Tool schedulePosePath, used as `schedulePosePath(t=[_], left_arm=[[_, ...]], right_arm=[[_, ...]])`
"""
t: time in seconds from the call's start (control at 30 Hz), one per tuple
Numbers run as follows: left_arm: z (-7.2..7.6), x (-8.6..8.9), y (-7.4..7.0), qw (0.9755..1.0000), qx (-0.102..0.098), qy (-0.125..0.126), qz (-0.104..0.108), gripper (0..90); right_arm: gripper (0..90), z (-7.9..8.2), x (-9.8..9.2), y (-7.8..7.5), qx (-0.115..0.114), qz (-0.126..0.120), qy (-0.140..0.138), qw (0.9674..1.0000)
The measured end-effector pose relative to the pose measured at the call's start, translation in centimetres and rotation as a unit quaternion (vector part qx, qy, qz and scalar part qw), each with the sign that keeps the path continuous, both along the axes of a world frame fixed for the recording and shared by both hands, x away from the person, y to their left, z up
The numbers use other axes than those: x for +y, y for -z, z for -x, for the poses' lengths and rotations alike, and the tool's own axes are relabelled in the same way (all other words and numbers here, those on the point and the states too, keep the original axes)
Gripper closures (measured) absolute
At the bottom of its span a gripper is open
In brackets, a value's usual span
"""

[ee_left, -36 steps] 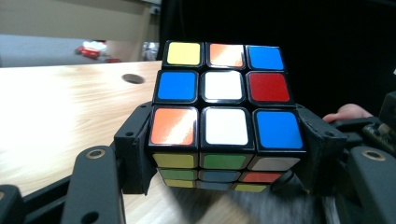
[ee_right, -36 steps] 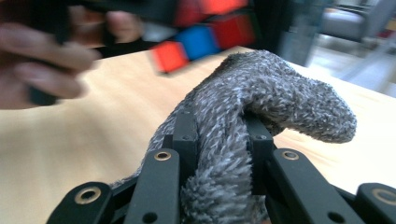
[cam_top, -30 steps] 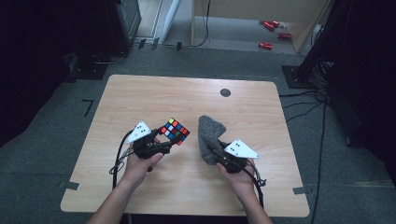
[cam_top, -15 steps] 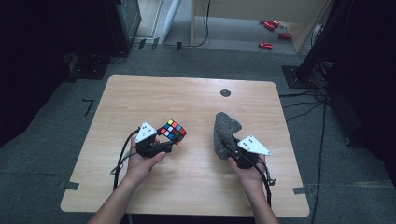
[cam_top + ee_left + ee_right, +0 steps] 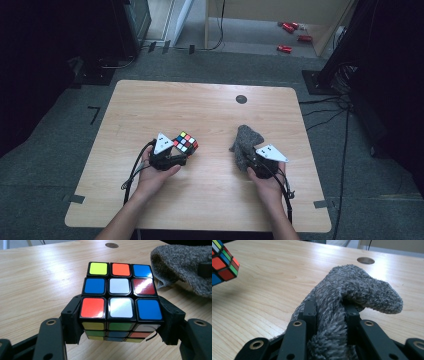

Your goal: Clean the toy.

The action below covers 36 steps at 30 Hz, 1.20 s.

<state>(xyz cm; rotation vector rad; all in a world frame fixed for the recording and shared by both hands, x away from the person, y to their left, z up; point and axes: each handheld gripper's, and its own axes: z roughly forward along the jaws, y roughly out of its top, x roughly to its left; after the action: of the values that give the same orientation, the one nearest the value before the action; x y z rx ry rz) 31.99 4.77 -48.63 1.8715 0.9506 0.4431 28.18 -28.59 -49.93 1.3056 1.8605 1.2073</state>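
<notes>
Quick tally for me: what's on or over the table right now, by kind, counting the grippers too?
Puzzle cube: 1, clamped in the left gripper
Grey fuzzy cloth: 1, pinched in the right gripper
Handheld grippers: 2
Round dark grommet in the table: 1
Total: 5

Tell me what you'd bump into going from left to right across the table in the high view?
left gripper → puzzle cube → grey fuzzy cloth → right gripper. The cube sits between the left gripper's jaws, and the cloth is pinched in the right gripper.
</notes>
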Motion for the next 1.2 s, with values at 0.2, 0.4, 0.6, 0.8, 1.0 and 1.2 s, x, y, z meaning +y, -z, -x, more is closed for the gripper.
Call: schedulePosePath(t=[0.2, 0.4, 0.6, 0.8, 1.0, 1.2], left_arm=[[0.0, -0.2, 0.3, 0.9999, 0.001, 0.002, -0.012, 35.0], [-0.1, -0.6, 0.8, 0.9997, 0.006, 0.001, -0.025, 34.9], [-0.3, -1.2, 1.6, 0.9980, 0.022, 0.004, -0.060, 34.9], [-0.2, -1.7, 2.0, 0.9961, 0.022, 0.012, -0.084, 34.9], [-0.3, -1.7, 2.1, 0.9963, 0.023, 0.013, -0.081, 34.9], [-0.4, -1.7, 2.3, 0.9966, 0.020, 0.017, -0.078, 34.7]], right_arm=[[70.6, -0.2, 0.0, 0.6, 0.015, 0.009, 0.002, 0.9999], [70.6, -0.3, -0.4, 1.3, 0.035, 0.013, 0.009, 0.9993], [71.1, -0.4, -0.4, 1.9, 0.046, 0.021, 0.013, 0.9986], [70.9, -0.5, -0.3, 2.0, 0.052, 0.026, 0.009, 0.9983], [70.9, -0.5, -0.1, 2.0, 0.056, 0.033, 0.010, 0.9978], [71.9, -0.5, 0.0, 2.1, 0.068, 0.032, 0.013, 0.9971]])
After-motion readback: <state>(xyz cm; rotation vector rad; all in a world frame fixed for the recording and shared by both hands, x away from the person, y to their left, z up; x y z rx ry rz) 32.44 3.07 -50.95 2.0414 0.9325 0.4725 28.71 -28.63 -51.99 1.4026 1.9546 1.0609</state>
